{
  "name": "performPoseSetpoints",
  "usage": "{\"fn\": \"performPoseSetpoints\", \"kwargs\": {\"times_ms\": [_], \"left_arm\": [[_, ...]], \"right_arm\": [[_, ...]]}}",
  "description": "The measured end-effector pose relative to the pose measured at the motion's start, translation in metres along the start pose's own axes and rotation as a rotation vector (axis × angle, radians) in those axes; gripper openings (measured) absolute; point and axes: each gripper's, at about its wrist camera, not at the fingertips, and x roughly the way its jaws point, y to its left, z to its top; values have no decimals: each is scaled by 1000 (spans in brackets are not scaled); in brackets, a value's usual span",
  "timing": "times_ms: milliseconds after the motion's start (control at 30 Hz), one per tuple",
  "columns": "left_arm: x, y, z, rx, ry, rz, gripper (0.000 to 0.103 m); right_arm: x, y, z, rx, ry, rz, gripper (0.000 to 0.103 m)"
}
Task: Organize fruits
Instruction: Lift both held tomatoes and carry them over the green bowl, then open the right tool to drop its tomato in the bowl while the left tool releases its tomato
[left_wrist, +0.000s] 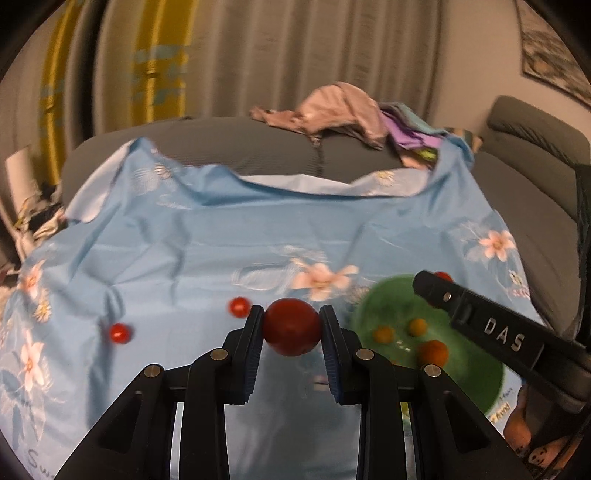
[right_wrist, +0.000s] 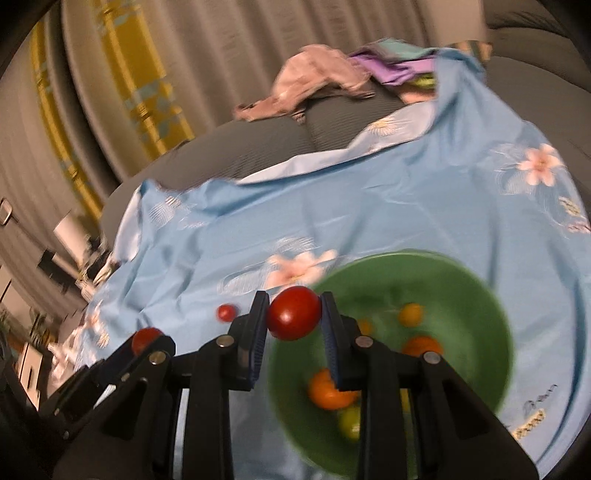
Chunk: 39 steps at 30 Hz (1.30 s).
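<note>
My left gripper is shut on a red tomato and holds it above the blue cloth, just left of the green bowl. My right gripper is shut on another red tomato over the left rim of the green bowl. The bowl holds several small orange, yellow and green fruits. Two small red tomatoes lie on the cloth to the left. The right gripper's finger reaches over the bowl in the left wrist view.
A blue floral cloth covers a grey sofa. A pile of clothes lies at the back. Curtains hang behind. Clutter stands at the far left.
</note>
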Motion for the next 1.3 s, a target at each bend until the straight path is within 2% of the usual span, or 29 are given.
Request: {"fn": "performPoseSetpoints", "kwargs": {"times_ms": [167,367,600,867,900,933,1000,1067,1133,1300], "left_arm": [[16,-33,-5,45,35,-53,30],[32,-63,-11,87,87,-105,30],[48,-77,-20,87,154,-135,30],[55,-79,-26,82,189,-140,30],[55,-79,-25,82,185,-135,30],[53,-78,-24,79,171,-129,30],[47,-75,-22,70,142,-123,30],[41,-70,-18,61,133,-137,33],[37,-64,-14,51,135,-144,42],[22,-32,-3,18,99,-82,43]], "right_arm": [[-6,-31,2,62,-9,-77,29],[-3,-51,1,104,18,-95,29],[9,-67,-2,143,63,-121,29],[15,-74,-3,154,90,-159,31],[16,-75,-3,157,97,-173,37],[15,-75,-2,161,98,-180,51],[13,-75,-2,159,88,-180,62],[11,-72,-1,152,74,-173,62],[9,-68,0,146,65,-166,62],[11,-53,3,121,54,-131,62]]}}
